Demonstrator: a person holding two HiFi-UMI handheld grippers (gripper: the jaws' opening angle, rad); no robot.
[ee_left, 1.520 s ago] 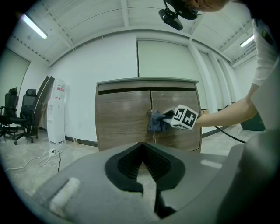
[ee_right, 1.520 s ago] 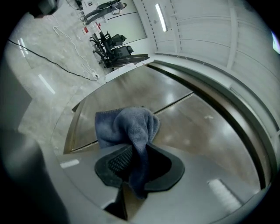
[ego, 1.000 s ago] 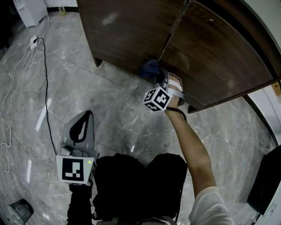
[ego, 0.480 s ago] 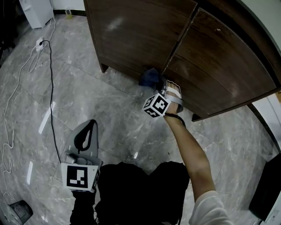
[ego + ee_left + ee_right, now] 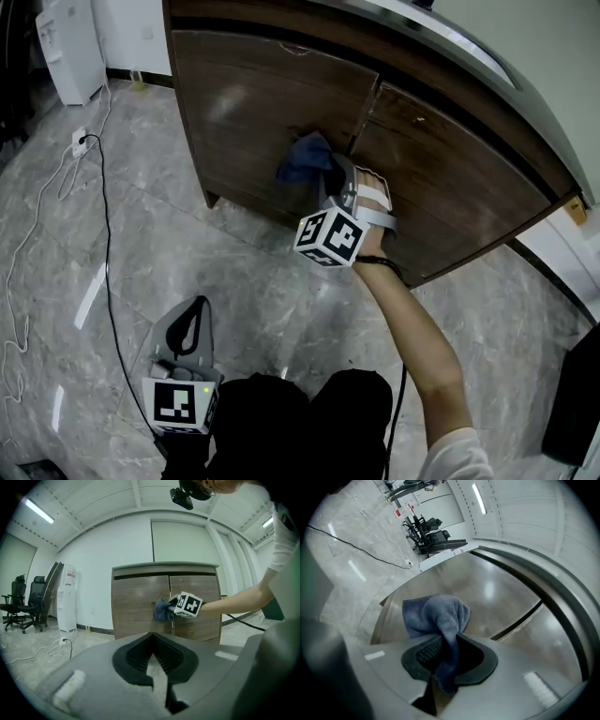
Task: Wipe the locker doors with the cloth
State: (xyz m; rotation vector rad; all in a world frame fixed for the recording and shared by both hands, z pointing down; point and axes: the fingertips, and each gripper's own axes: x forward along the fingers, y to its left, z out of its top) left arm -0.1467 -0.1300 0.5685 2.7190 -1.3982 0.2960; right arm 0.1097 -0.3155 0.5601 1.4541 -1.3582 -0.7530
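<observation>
Right gripper [image 5: 330,184] is clamped on the cloth [image 5: 302,159]. One fold is pinched deep between the pads, so the loose bunch sticks out ahead and meets the wood first, which likely keeps the hard jaws off the finish. That bunch lies against the left door [image 5: 244,103], just beside the seam [image 5: 367,108], at 11 o'clock from the marker cube [image 5: 330,236]. The arm [image 5: 412,328] is stretched out, probably to push flat into the panel. Left gripper [image 5: 190,323], at 7 o'clock in the head view, has its jaws together on nothing. It hangs well apart from the locker, seemingly parked clear of the stroke. Whether the right door [image 5: 450,169] has been wiped cannot be told.
</observation>
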